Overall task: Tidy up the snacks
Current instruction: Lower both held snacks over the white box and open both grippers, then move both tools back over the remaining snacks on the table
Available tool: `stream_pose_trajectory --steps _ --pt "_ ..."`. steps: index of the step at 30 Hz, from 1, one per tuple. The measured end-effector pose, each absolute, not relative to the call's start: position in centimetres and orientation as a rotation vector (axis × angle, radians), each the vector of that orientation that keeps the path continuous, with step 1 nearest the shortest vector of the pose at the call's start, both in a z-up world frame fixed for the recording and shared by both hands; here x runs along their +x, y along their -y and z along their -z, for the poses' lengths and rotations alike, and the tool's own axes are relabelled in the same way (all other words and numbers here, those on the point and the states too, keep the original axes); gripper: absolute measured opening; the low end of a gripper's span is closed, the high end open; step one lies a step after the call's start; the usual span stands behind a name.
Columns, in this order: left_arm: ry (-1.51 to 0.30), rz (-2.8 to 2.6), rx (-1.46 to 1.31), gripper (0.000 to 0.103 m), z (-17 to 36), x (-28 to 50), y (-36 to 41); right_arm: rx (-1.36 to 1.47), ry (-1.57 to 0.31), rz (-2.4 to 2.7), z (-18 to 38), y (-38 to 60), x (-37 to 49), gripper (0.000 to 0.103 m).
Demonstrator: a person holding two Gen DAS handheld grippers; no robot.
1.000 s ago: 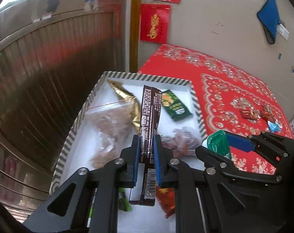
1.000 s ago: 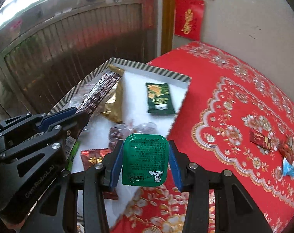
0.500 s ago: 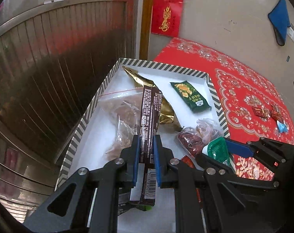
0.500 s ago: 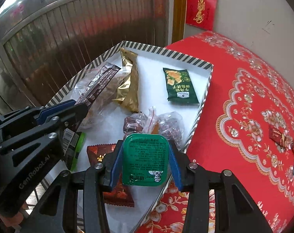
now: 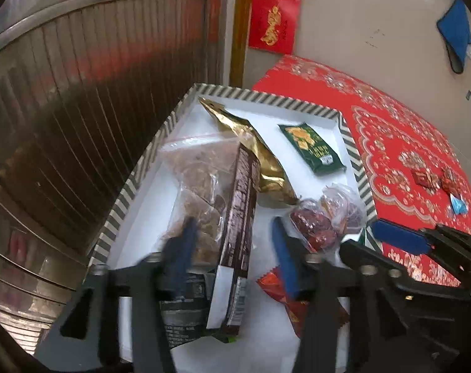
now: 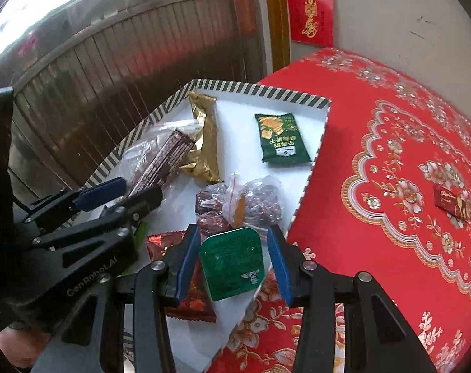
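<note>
A white box with a striped rim point(image 5: 132, 183) point(image 6: 310, 171) holds snacks. My left gripper point(image 5: 232, 242) is open, its jaws wide apart. The brown chocolate bar point(image 5: 238, 227) point(image 6: 164, 161) lies free between them on a clear bag of snacks point(image 5: 198, 174). My right gripper point(image 6: 235, 261) is open over the box's near right edge. The green tub point(image 6: 232, 261) sits tilted between its jaws, touching neither pad.
In the box lie a gold packet point(image 5: 251, 143) point(image 6: 204, 143), a green packet point(image 5: 313, 149) point(image 6: 282, 140), a bag of red dates point(image 5: 325, 217) point(image 6: 238, 202) and a red packet point(image 6: 185, 279). Small wrapped candies point(image 5: 437, 183) point(image 6: 453, 202) lie on the red tablecloth point(image 6: 391, 155).
Both grippers have opened. The left has let go of the chocolate bar, which now rests in the box. The right has let go of the green tub, which tilts between its jaws.
</note>
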State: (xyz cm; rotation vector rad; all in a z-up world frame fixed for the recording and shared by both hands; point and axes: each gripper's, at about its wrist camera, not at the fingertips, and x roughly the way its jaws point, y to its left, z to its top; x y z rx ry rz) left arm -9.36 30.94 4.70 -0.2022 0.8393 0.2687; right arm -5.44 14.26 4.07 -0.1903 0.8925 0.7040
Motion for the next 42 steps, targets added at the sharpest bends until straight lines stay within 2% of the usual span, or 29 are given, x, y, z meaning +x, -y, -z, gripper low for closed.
stream_pose_trajectory --steps 2,3,19,25,42 --pt "-0.822 -0.292 -0.194 0.079 -5.0 -9.5 -31.0 -0.161 -0.891 -0.71 -4.3 -13.7 -5.4 0.046" --pt "-0.813 -0.295 -0.193 0.081 -5.2 -9.6 -31.0 -0.159 -0.891 -0.707 -4.4 -13.6 -5.4 0.047" --pt "-0.767 -0.258 -0.158 0.087 -7.6 -9.1 -27.4 -0.126 -0.854 -0.626 -5.5 -9.0 -4.6 0.059" --pt "-0.775 -0.216 -0.149 0.089 -8.1 -8.0 -24.8 -0.109 -0.864 -0.577 -5.3 -6.2 -3.6 0.06" --pt "-0.866 0.114 -0.034 0.089 -8.8 -0.2 -11.1 -0.074 -0.893 -0.321 -6.5 9.0 1.9 0.061"
